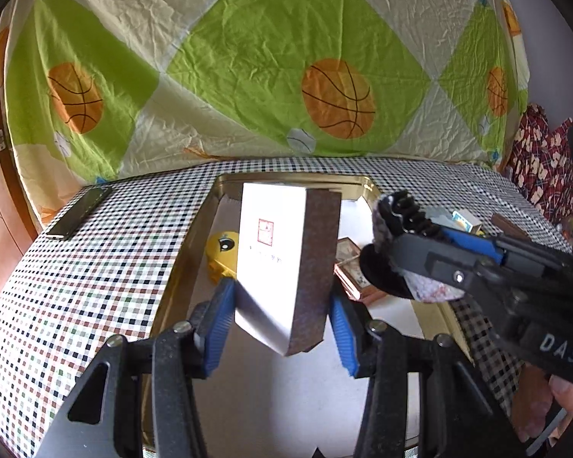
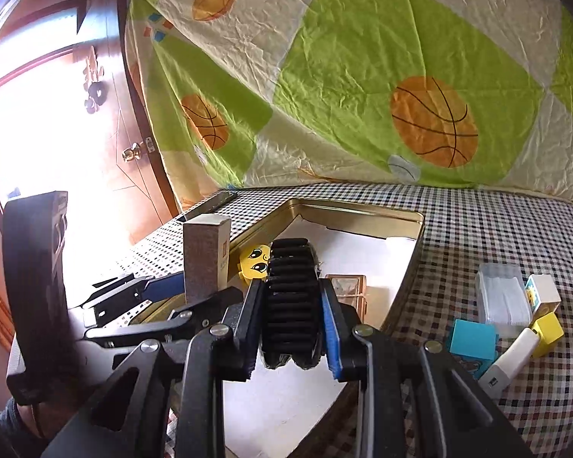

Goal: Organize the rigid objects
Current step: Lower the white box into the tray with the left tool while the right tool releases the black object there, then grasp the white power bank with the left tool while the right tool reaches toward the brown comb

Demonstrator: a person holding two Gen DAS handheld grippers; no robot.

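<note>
Gold tin [image 1: 294, 180] lay open on the checked tablecloth [image 1: 95, 267], holding a yellow toy [image 1: 221, 252] and what looked like a small brown packet [image 1: 353, 267]. Over it, the left gripper [image 1: 282, 328] pinched a white-and-brown box [image 1: 282, 263]; the right gripper [image 2: 292, 328] pinched a black ridged disc [image 2: 292, 297].

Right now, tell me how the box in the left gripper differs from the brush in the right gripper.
The box is a smooth, flat-faced white and brown carton; the brush is black, rounded and ridged. The box stands tall above its blue pads; the brush sits low between its own. Both are clamped over the gold tin.
</note>
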